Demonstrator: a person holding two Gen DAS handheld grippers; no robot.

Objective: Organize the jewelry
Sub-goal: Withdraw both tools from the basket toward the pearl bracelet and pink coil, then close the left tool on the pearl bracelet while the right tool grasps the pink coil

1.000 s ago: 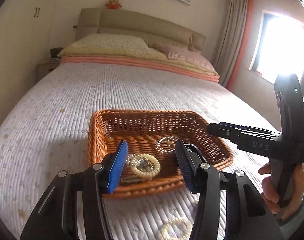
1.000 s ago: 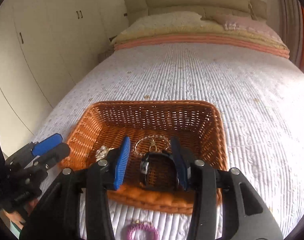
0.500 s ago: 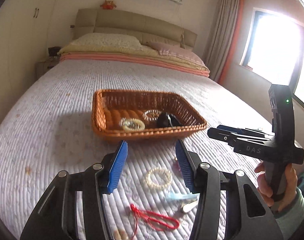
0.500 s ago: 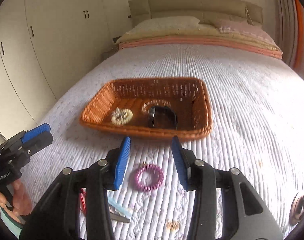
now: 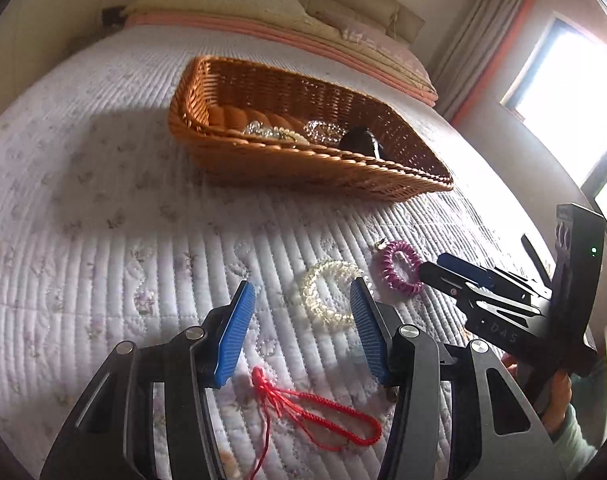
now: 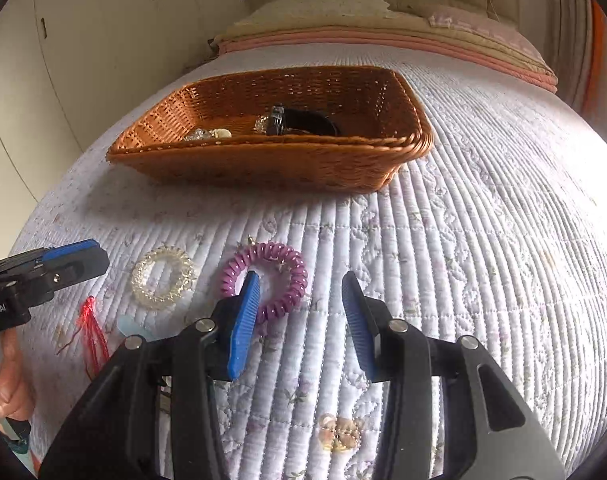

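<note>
An orange wicker basket sits on the bed and holds a black watch and pale bracelets. On the quilt lie a clear bead bracelet, a purple coil hair tie and a red cord. My left gripper is open and low over the quilt, the clear bracelet just beyond its right finger. My right gripper is open, its left finger over the purple tie's near edge.
The quilted white bedspread covers the bed. Pillows lie at the head. Cupboards stand on the left, a bright window on the right. A small pale blue piece lies by the red cord.
Both grippers have drawn back from the basket and dropped close to the quilt, over the loose jewelry. The black watch stays in the basket. Both stay open.
</note>
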